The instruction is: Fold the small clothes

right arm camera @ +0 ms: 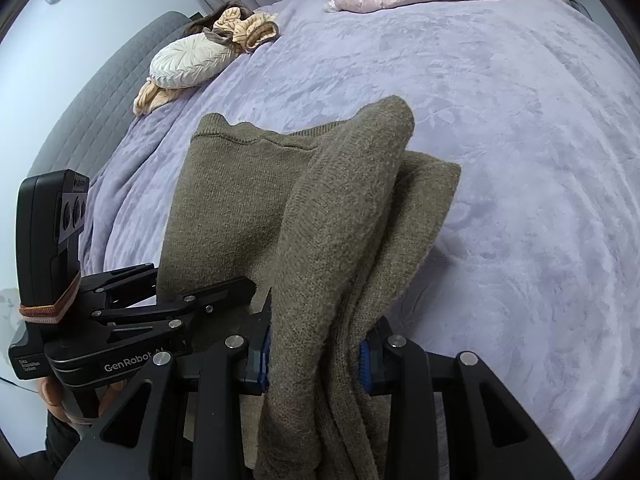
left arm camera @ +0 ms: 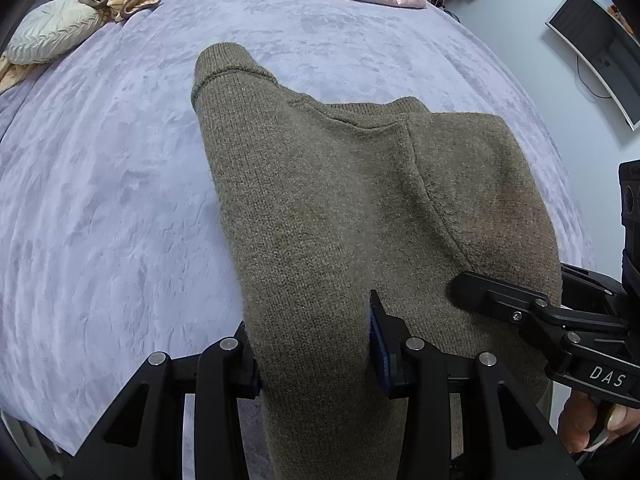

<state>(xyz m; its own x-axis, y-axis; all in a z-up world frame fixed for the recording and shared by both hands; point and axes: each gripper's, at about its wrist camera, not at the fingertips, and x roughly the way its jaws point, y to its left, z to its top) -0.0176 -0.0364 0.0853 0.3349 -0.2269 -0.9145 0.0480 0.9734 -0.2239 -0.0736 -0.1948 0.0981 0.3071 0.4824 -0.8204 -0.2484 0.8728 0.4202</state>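
Left gripper [left arm camera: 316, 354]: clamped on olive knit sweater [left arm camera: 352, 200]; right gripper [right arm camera: 316, 354]: clamped on same sweater's bunched edge, over lilac bed [left arm camera: 100, 200]

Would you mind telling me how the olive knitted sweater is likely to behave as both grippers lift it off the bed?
The sweater looks floppy: it drapes and bunches between the left gripper and right gripper. Its fuzzy knit probably resists slipping from the pads. The thick layers suggest moderate weight, so free parts would likely sag toward the bedspread.
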